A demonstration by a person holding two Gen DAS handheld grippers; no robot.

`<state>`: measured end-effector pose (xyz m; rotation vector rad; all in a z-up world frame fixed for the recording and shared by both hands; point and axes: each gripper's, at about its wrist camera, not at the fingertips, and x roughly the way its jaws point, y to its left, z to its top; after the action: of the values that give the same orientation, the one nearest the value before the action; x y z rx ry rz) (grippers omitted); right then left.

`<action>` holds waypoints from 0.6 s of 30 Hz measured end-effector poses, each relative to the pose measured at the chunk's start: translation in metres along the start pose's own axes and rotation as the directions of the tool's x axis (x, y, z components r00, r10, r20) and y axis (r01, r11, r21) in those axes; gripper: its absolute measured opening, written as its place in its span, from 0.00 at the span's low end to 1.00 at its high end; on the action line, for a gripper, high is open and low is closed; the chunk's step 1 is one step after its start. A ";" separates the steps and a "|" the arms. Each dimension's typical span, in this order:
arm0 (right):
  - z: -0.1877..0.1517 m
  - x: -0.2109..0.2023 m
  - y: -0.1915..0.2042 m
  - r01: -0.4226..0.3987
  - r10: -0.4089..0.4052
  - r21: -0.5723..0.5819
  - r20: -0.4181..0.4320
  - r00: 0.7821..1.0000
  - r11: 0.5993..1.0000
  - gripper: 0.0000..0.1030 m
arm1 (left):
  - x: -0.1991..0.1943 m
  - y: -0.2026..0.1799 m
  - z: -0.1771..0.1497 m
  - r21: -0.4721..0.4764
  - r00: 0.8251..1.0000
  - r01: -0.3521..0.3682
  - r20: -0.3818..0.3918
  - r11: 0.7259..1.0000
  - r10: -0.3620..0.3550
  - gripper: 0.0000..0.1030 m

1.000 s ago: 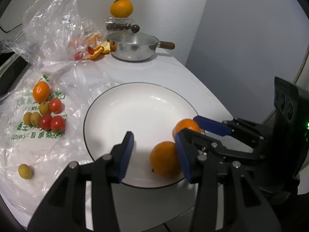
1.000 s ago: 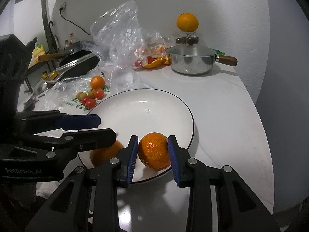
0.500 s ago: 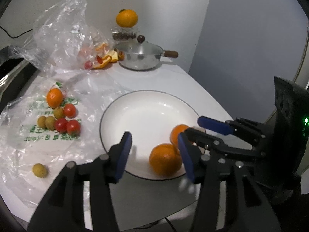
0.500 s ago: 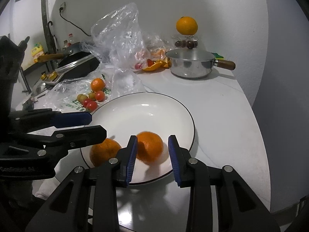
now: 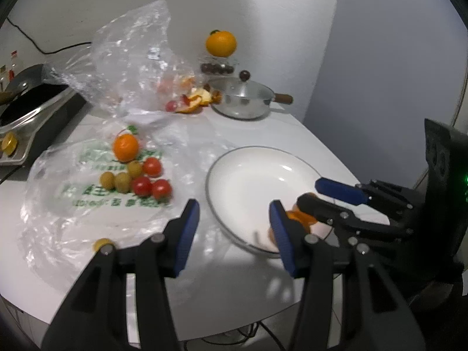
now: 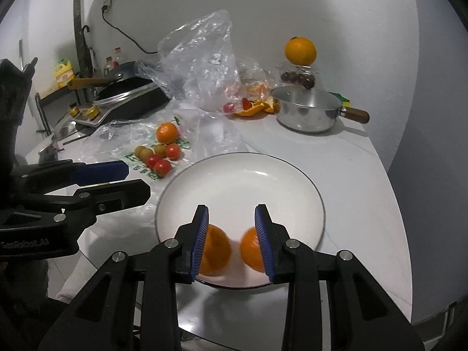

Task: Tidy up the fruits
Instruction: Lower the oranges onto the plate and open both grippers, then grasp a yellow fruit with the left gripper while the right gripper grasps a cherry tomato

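Two oranges (image 6: 215,250) (image 6: 253,248) lie side by side at the near edge of the white plate (image 6: 239,184). My right gripper (image 6: 231,219) hovers just above them, open, with nothing between its blue pads. My left gripper (image 5: 234,216) is open and empty over the plate's left rim (image 5: 210,193) and the plastic. In the left wrist view one orange (image 5: 304,219) peeks out behind the right gripper (image 5: 330,196). A mandarin (image 5: 125,147), cherry tomatoes (image 5: 150,187) and small yellow-green fruits (image 5: 117,180) lie on a flattened printed bag (image 5: 87,199).
A lidded steel pot (image 5: 242,102) stands at the back, with orange peels (image 5: 199,99) and a crumpled clear bag (image 5: 131,58) beside it. An orange (image 5: 220,44) sits on a glass jar. A stove with a wok (image 5: 23,108) is at the left. One small fruit (image 5: 101,242) lies apart.
The right gripper has let go of its orange, which now rests on the plate beside the other. Both grippers have drawn back and up. The left view has swung toward the bag of fruit.
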<state>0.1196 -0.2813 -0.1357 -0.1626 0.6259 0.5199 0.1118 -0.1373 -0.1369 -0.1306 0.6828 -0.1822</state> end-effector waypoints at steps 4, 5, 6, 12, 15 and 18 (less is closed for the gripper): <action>0.007 0.005 0.015 -0.004 0.004 -0.019 0.000 1.000 1.000 0.34 | -0.009 0.017 -0.005 -0.015 1.000 -0.018 0.007 1.000 0.019 0.50; 0.008 0.006 0.019 -0.004 0.004 -0.023 -0.001 1.000 1.000 0.34 | -0.011 0.021 -0.006 -0.013 1.000 -0.023 0.009 1.000 0.023 0.50; 0.010 0.007 0.022 -0.005 0.005 -0.027 -0.001 1.000 1.000 0.34 | -0.012 0.024 -0.006 -0.010 0.999 -0.031 0.012 0.999 0.031 0.50; 0.019 0.017 0.048 -0.018 0.017 -0.058 -0.008 1.000 0.998 0.34 | -0.020 0.049 -0.010 -0.029 0.998 -0.064 0.016 0.998 0.065 0.50; 0.024 0.022 0.061 -0.026 0.025 -0.072 -0.013 1.000 0.997 0.34 | -0.021 0.064 -0.013 -0.044 0.997 -0.082 0.011 0.996 0.082 0.50; 0.029 0.028 0.069 -0.034 0.032 -0.084 -0.019 0.999 0.996 0.34 | -0.019 0.077 -0.016 -0.056 0.994 -0.105 0.001 0.993 0.105 0.50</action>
<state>0.1182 -0.2017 -0.1283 -0.2374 0.6247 0.5778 0.0966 -0.0593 -0.1515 -0.1484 0.6893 -0.0619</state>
